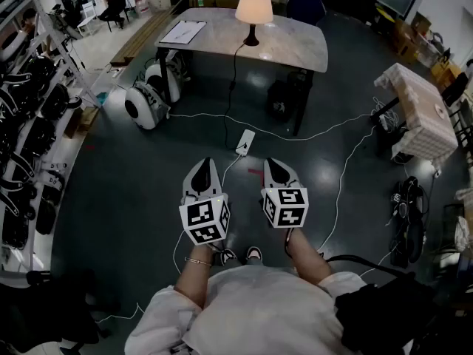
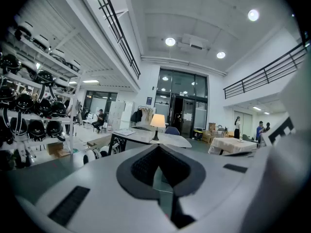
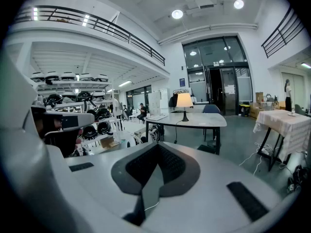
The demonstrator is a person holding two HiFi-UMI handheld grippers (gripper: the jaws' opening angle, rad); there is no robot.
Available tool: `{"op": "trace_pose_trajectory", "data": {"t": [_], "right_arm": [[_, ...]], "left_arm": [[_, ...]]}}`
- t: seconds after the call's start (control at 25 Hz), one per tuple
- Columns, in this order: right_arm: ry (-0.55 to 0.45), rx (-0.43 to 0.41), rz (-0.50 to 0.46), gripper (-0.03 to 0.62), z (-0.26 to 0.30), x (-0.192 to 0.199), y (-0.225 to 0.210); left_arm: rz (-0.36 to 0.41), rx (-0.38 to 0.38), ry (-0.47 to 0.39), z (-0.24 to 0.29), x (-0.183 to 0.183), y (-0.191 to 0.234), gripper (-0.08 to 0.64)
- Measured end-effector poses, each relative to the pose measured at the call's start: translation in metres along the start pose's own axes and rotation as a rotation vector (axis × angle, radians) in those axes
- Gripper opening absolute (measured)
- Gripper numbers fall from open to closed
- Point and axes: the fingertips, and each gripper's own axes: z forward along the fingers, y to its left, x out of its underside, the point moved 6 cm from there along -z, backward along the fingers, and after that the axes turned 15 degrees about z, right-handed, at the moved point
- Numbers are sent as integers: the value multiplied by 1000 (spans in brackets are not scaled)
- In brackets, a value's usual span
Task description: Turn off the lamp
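A lit lamp (image 1: 253,7) stands near the far edge of the tabletop (image 1: 295,46); well apart, the left tool (image 1: 205,170) and right tool (image 1: 273,170) are clenched, empty, pointed towards it, likely for the approach.

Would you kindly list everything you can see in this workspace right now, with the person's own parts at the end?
lamp: one, cream shade lit, black base, on the far table
table: one, grey, ahead
papers: one set, white, table's left end
power strip: one, white, floor ahead of the grippers
cables: several, mostly white, across the floor
clothed table: one, cream, right
helmets: many, black, left shelves
left gripper: one, white, jaws shut, empty
right gripper: one, white, jaws shut, empty
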Motion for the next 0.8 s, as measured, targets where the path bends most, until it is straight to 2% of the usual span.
{"op": "trace_pose_trajectory", "data": {"t": [0.36,0.8], "right_arm": [[-8,8,1,-2,7,1,6],[-15,-4,99,-2,37,4,14]], "left_arm": [[-1,1,11,4,6,11,-6],[9,29,29,18,17,43,-6]]}}
